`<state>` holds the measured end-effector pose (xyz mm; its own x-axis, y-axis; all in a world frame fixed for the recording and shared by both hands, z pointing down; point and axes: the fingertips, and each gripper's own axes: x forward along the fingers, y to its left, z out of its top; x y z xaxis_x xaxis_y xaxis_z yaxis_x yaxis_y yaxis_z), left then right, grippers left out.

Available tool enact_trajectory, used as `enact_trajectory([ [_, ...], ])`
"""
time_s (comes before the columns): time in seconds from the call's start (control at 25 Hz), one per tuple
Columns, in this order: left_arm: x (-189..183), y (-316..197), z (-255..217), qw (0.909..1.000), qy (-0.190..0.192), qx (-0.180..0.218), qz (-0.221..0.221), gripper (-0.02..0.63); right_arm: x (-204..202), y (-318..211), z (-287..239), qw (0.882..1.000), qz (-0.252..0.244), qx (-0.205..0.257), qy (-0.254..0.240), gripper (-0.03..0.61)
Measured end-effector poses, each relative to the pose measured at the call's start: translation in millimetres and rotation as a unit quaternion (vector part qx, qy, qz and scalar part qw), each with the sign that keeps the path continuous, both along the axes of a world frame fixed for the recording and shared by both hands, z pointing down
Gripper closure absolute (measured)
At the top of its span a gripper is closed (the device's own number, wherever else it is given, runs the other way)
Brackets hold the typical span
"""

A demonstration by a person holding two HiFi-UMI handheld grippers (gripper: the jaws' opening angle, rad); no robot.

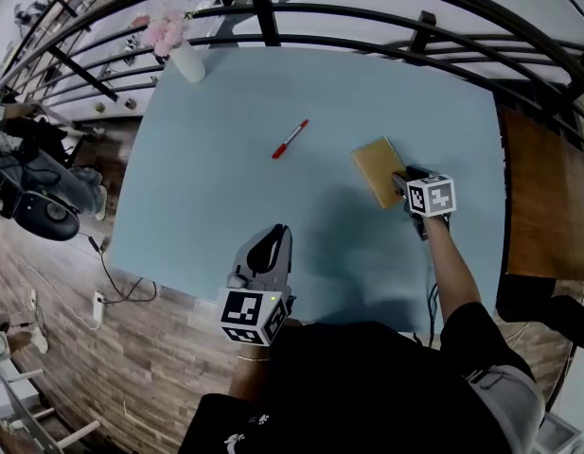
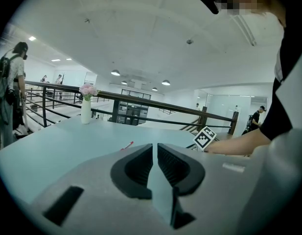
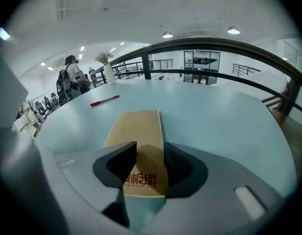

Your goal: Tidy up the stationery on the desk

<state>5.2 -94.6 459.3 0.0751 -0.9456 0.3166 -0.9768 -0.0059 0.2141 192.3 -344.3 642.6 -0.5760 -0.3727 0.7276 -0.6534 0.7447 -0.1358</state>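
Note:
A tan notebook (image 1: 377, 170) with red print lies flat on the pale blue desk (image 1: 216, 206), right of centre. My right gripper (image 1: 402, 183) reaches down over its near end. In the right gripper view the notebook (image 3: 138, 131) lies between the jaws of that gripper (image 3: 150, 148), which stand wide; I see no pad pressing on it. A red pen (image 1: 290, 140) lies loose at mid-desk, also seen as the pen (image 3: 104, 101) far left. My left gripper (image 1: 280, 233) hovers near the desk's front edge, shut and empty, with its gripper tips (image 2: 155, 147) together.
A white vase (image 1: 185, 60) of pink flowers stands at the desk's far left corner. Black railings (image 1: 273, 12) run behind the desk. A brown wooden surface (image 1: 547, 197) adjoins the right side. A cable (image 1: 121, 282) trails over the floor at the left, near an office chair (image 1: 36, 206).

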Motion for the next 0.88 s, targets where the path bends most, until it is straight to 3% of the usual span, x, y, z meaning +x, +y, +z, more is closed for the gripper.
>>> enact_trajectory([
  [0.88,-31.8,2.8,8.8,0.9989,0.010,-0.011,0.045,0.580,-27.1,60.5,-2.6,0.995,0.096,-0.005,-0.015,0.394],
])
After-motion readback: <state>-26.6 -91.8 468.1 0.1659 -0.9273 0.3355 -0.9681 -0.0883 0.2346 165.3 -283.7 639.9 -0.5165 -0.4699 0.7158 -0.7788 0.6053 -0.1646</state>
